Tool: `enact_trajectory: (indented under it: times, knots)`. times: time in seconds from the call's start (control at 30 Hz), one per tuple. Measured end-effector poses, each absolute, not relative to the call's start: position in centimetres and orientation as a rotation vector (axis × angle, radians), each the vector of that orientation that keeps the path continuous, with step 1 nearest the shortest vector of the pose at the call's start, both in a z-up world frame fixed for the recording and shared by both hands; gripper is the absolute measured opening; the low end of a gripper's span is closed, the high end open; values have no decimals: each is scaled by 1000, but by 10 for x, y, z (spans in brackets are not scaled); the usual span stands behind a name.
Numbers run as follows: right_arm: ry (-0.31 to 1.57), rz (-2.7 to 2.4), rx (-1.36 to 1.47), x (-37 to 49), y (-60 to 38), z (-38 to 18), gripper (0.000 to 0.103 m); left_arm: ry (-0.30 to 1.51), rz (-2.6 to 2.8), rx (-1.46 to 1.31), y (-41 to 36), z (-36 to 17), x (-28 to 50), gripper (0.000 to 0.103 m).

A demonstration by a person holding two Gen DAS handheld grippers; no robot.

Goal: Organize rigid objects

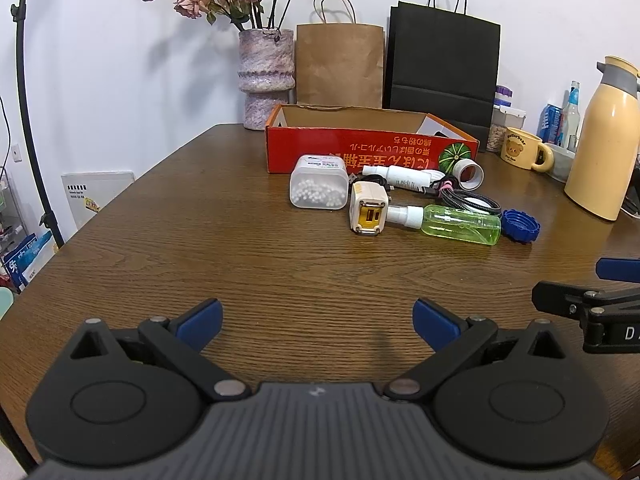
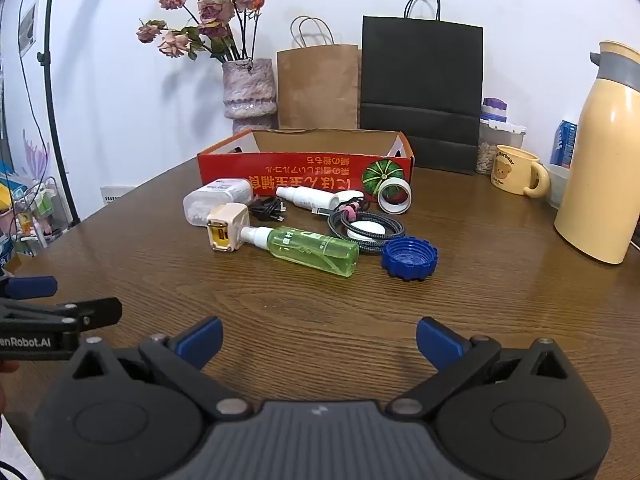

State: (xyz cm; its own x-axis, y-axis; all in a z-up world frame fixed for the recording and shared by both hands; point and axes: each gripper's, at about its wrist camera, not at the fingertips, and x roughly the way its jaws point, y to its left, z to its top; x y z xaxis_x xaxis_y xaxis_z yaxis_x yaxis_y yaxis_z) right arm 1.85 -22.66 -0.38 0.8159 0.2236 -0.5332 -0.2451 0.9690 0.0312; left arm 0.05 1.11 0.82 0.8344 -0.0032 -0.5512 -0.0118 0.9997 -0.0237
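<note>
A red cardboard box (image 1: 360, 152) (image 2: 280, 168) stands open at the back of the wooden table. In front of it lies a cluster: a clear tub of white beads (image 1: 319, 187) (image 2: 212, 200), a cream charger plug (image 1: 368, 208) (image 2: 226, 228), a green spray bottle (image 1: 456, 224) (image 2: 312, 250), a white spray bottle (image 1: 400, 176) (image 2: 308, 197), a coiled braided cable (image 1: 472, 202) (image 2: 366, 234), a white tape roll (image 1: 470, 173) (image 2: 395, 197) and a blue ridged cap (image 1: 520, 226) (image 2: 409, 258). My left gripper (image 1: 318, 324) and right gripper (image 2: 319, 340) both hover open over bare wood, well short of the cluster.
A vase of dried roses (image 1: 266, 76), a brown paper bag (image 1: 340, 64) and a black bag (image 1: 442, 76) line the wall. At right stand a cream thermos (image 2: 596, 160), a bear mug (image 2: 516, 170) and jars. A lamp stand (image 1: 28, 120) rises at left.
</note>
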Motion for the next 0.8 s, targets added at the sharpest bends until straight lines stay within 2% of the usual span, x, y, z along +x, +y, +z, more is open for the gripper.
enact_trajectory:
  times: [0.8]
  knots:
    - [563, 249, -39, 18, -228, -5, 103, 585, 8, -22, 11, 8, 2, 103]
